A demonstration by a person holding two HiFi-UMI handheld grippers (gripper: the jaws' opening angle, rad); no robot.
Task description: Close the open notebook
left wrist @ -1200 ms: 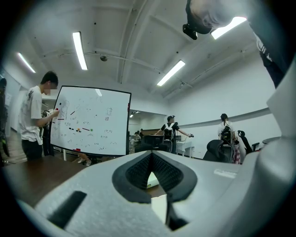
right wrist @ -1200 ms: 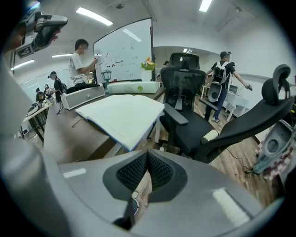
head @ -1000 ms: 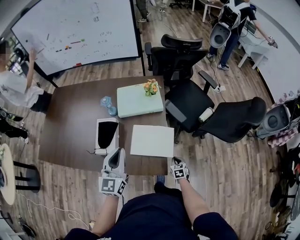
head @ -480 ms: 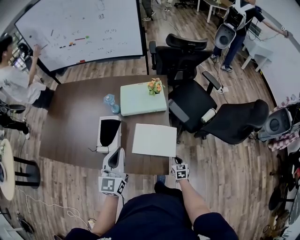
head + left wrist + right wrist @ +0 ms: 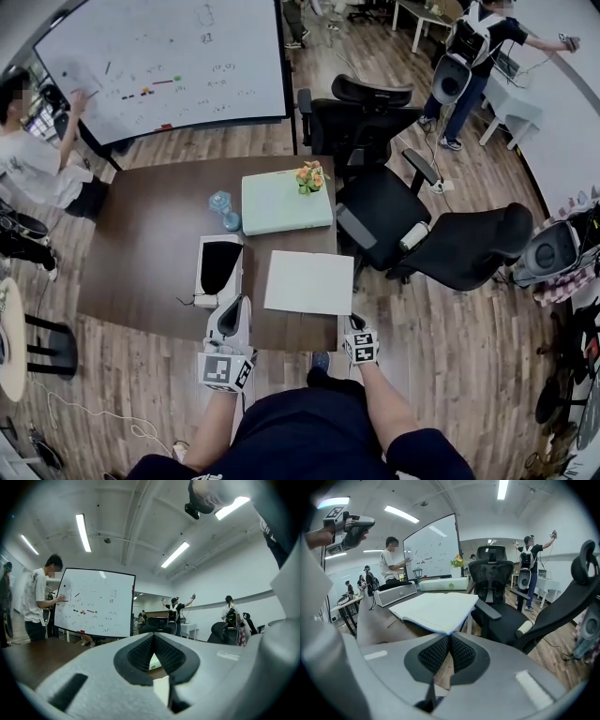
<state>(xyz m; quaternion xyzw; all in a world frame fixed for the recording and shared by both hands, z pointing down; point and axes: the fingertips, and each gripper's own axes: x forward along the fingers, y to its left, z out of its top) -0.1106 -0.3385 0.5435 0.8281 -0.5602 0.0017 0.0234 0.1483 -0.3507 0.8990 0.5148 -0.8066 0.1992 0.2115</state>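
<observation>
The open notebook [image 5: 308,281] lies flat with blank white pages on the dark brown table [image 5: 141,244], near its front right corner. In the right gripper view the notebook [image 5: 436,609] spreads just ahead, its blue-edged corner toward me. My left gripper [image 5: 230,304] hovers at the table's front edge, left of the notebook, jaws together and holding nothing. My right gripper [image 5: 354,323] sits below the table's front right corner, also shut and empty. The left gripper [image 5: 153,637] points up over the table, and the right gripper [image 5: 450,637] points at the notebook.
A pale green box [image 5: 286,202] with a flower bunch [image 5: 309,175] sits behind the notebook. A white speaker with a black face [image 5: 217,267] and a small blue object [image 5: 223,211] lie to the left. Black office chairs [image 5: 375,197] crowd the table's right side. A person [image 5: 28,159] writes on the whiteboard [image 5: 169,61].
The head view has shifted slightly. Both grippers and the notebook stay about where they were.
</observation>
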